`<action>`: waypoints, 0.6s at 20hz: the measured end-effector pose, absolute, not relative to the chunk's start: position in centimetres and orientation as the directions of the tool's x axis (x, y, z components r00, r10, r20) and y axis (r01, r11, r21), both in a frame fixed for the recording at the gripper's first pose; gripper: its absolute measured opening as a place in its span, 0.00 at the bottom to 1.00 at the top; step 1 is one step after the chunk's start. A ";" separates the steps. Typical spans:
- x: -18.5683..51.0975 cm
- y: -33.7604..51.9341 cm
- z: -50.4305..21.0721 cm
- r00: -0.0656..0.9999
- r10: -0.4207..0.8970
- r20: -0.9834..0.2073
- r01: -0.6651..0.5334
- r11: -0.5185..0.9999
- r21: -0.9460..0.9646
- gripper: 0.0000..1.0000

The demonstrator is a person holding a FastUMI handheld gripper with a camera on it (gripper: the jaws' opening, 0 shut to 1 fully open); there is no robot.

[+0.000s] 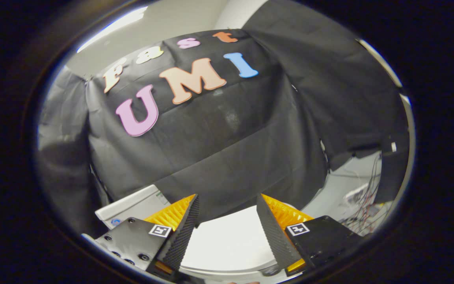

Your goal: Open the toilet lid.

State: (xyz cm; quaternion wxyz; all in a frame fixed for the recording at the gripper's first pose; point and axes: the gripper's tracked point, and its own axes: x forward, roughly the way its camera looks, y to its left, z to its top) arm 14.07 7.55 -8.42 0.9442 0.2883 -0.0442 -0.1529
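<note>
The hand-held gripper (pixel 227 228) hangs with its two fingers spread wide, gripping nothing. One white toilet lid (pixel 227 242) lies between and below them, one white tank (pixel 132 207) behind-left against the black cloth.

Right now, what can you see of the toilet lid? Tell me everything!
The toilet lid looks white, smooth and glossy, like plastic. A rounded stretch of it shows, lying between and beyond the fingers of the open gripper. Whether the fingers touch it cannot be told. Black booth cloth hangs behind it.

One toilet lid (pixel 227 240), one tool (pixel 227 209), spread.
</note>
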 end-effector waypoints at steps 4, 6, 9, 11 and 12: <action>13.1 10.0 -15.3 0.927 -0.348 -0.137 0.346 0.656 0.671 0.90; 12.1 10.8 -18.3 0.906 -0.369 -0.207 0.402 0.594 0.697 0.90; 11.0 11.8 -22.3 0.873 -0.389 -0.294 0.464 0.473 0.749 0.91; 10.3 12.1 -23.8 0.860 -0.406 -0.310 0.461 0.355 0.813 0.86; 9.8 11.8 -24.8 0.844 -0.429 -0.321 0.468 0.299 0.831 0.82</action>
